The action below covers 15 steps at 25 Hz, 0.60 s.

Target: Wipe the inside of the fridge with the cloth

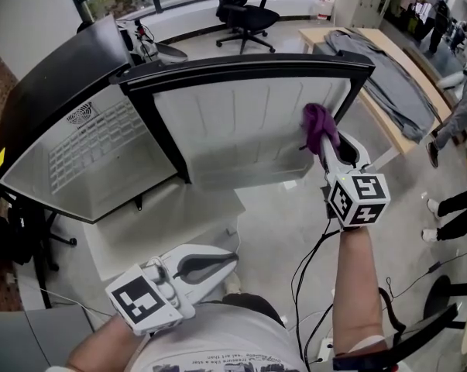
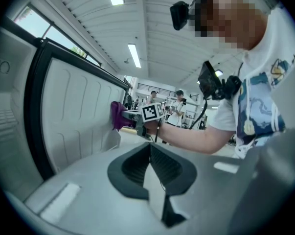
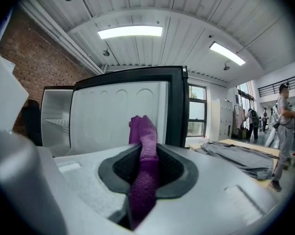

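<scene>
The fridge stands with its door swung wide, and the door's white ribbed inner panel faces me. My right gripper is shut on a purple cloth held against the right part of that panel. In the right gripper view the cloth runs between the jaws and sticks out past the tips toward the panel. The fridge's white cavity with a wire shelf lies to the left. My left gripper hangs low near my body, shut and empty.
A black office chair stands behind the fridge. A wooden table with grey fabric is at the right, with people's legs beyond it. Cables trail on the grey floor by my right arm.
</scene>
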### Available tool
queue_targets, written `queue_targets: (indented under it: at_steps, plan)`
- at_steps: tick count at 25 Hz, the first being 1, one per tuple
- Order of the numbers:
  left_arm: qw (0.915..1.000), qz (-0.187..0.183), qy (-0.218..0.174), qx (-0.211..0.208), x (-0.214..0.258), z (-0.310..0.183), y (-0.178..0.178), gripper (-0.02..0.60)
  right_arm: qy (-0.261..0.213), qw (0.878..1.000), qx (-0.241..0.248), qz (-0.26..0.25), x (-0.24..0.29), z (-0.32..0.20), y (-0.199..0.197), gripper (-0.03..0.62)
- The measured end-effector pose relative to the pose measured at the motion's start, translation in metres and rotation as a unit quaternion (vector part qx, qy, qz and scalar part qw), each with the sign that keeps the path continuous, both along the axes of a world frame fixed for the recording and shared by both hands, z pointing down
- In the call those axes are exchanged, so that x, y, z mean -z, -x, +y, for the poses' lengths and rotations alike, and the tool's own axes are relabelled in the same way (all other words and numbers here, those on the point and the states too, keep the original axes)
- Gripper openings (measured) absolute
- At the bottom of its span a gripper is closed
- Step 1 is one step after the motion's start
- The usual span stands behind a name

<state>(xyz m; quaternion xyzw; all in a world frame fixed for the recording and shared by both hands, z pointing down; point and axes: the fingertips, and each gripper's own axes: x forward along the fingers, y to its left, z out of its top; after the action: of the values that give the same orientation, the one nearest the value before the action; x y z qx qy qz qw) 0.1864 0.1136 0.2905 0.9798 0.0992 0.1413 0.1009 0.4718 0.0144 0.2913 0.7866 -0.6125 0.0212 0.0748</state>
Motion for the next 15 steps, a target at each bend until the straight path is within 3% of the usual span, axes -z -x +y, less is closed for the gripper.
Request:
queue_targets:
  at_steps: [7,15]
  plan:
    - [1.0000,-0.002,0.000,0.007,0.000,-0.003,0.005,0.005,-0.013,0.999,0.033,-0.011,-0.013,-0.002,0.031,0.074]
    - [0.9996,-0.011,0.003,0.026,-0.005,-0.010,0.019,0.005,0.028,0.985,0.166,-0.025,-0.074,-0.050,0.151,0.074]
